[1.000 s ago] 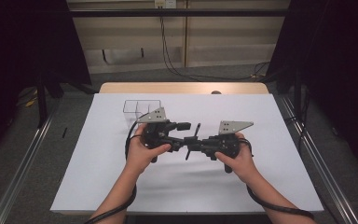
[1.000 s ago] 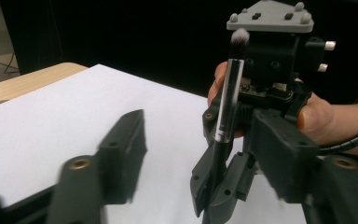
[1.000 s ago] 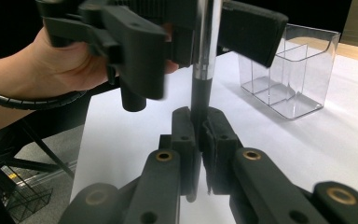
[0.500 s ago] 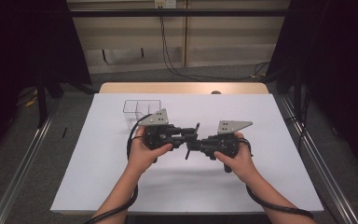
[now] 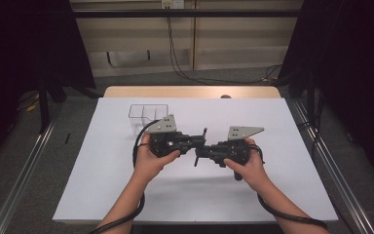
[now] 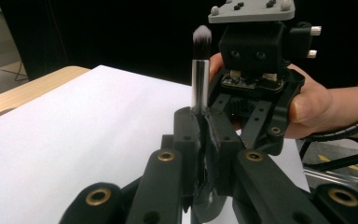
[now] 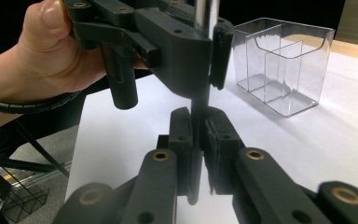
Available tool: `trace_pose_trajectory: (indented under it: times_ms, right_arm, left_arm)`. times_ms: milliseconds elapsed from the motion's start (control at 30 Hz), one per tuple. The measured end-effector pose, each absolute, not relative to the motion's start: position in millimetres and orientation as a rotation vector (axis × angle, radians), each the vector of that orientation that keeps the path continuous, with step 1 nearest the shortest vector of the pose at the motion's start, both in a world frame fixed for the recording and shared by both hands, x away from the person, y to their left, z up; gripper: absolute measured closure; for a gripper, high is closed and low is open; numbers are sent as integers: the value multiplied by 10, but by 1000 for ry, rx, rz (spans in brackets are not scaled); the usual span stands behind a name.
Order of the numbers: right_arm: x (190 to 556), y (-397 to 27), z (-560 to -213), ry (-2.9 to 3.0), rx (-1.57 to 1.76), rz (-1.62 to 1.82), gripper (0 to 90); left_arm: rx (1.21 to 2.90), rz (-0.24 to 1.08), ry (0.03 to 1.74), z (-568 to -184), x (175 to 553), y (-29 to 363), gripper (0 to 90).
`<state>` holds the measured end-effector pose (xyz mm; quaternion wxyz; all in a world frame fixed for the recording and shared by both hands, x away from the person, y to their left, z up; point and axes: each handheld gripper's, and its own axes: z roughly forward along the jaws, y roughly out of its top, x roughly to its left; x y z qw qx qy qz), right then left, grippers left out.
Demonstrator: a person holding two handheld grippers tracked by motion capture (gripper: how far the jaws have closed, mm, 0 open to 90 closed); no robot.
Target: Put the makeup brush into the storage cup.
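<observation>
Both hands meet mid-table; left gripper point(image 5: 199, 142) and right gripper point(image 5: 200, 153) squeeze the thin silver-handled brush point(image 6: 200, 70), which stands bristles up

one makeup brush point(image 6: 200, 70), one clear organizer point(image 5: 147, 116), two tools

My black fingers point(image 6: 186, 140) clamp a silver-handled brush point(image 6: 199, 84) with a white-tipped dark tuft; the table point(image 5: 102, 161) is white, the organizer point(image 7: 284, 70) clear.

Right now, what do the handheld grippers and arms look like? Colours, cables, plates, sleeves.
Both the left gripper and right gripper are black, with linkage jaws on brass-coloured pivots. Each carries a grey three-cornered plate dotted with small dark marks. A black spiral-wrapped cable trails from each. Forearms are bare, no sleeves or gloves.
</observation>
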<state>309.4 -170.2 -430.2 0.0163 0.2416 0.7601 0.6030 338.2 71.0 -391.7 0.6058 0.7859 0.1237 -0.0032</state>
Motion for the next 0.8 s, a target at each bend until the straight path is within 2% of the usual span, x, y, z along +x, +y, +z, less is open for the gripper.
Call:
trace_pose_trajectory:
  times_ms: [133, 367, 700, 800]
  right_arm:
    - [3092, -1704, -4299, 2366, 747, 1882, 794]
    - [3081, -1705, -4302, 2367, 741, 1888, 694]
    - [3060, -1730, -4301, 2360, 731, 1865, 467]
    - [3058, -1733, -4302, 2371, 723, 1856, 365]
  left_arm:
    - [1813, 4, 291, -3910, 3381, 728, 839]
    - [1788, 12, 297, -3891, 3380, 752, 840]
    - [1786, 27, 297, -3892, 3379, 765, 839]
    - [1782, 33, 300, -3889, 3377, 771, 840]
